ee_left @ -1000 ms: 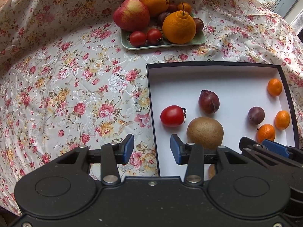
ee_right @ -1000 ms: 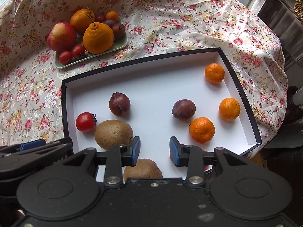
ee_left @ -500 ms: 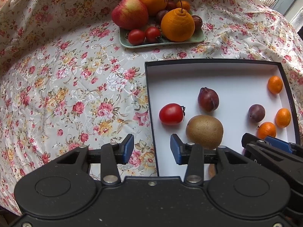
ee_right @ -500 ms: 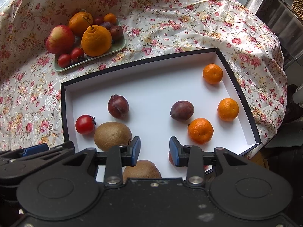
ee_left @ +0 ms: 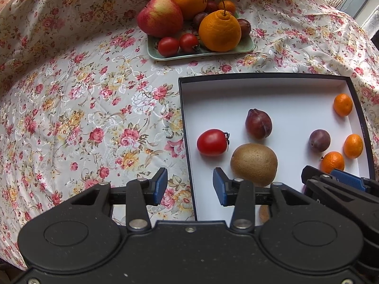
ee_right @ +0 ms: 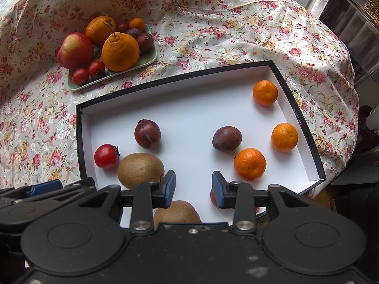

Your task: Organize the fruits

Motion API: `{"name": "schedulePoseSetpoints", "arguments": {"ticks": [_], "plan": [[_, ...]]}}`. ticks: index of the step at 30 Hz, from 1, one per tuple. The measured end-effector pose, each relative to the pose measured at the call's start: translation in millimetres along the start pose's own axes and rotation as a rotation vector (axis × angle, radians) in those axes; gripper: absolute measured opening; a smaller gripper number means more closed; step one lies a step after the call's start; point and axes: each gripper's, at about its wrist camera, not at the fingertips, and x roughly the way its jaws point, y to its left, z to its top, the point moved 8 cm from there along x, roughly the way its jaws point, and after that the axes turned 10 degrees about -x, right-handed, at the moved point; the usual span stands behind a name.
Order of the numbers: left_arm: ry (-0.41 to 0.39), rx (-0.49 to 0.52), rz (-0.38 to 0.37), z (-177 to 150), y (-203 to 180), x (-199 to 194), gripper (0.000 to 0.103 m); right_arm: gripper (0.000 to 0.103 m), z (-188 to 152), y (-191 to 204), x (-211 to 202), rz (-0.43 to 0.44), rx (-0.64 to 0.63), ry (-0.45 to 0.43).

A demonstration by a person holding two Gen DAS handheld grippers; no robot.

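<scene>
**Both grippers hover empty over a half-filled fruit box**

On the far left of the flowered tablecloth [ee_left: 94,108] sits a pale green tray [ee_right: 146,61] heaped with fruit: a red apple [ee_right: 74,49], two small tomatoes [ee_right: 88,72], a knobbly orange [ee_right: 120,51], a round orange [ee_right: 99,29], several plums and a small mandarin behind them.

Nearer and to the right lies a shallow white box with a dark rim [ee_right: 296,108]. Along its left side rest a tomato [ee_right: 106,156], a kiwi [ee_right: 140,170] just beside it, and a dark plum [ee_right: 147,133] a little farther back. A second kiwi [ee_right: 176,211] lies at the near edge, partly hidden by the gripper body. Toward the right are another plum [ee_right: 226,138] and three mandarins [ee_right: 250,164], well spread along the right wall.

The left gripper [ee_left: 189,185] hangs above the box's left rim, jaws parted with nothing between them. The right gripper [ee_right: 193,188] hangs over the box's near middle, jaws likewise parted and empty.
</scene>
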Motion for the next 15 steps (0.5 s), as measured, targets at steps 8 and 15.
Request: {"name": "schedulePoseSetpoints", "arguments": {"ticks": [8,15], "plan": [[0.002,-0.001,-0.001,0.1,-0.2,0.1,0.051,0.037,-0.4,0.1,-0.5,0.001,0.004,-0.001],[0.002,-0.001,0.000,0.2,-0.5,0.5,0.051,0.037,-0.3,-0.6,-1.0,0.001,0.005,-0.002]]}}
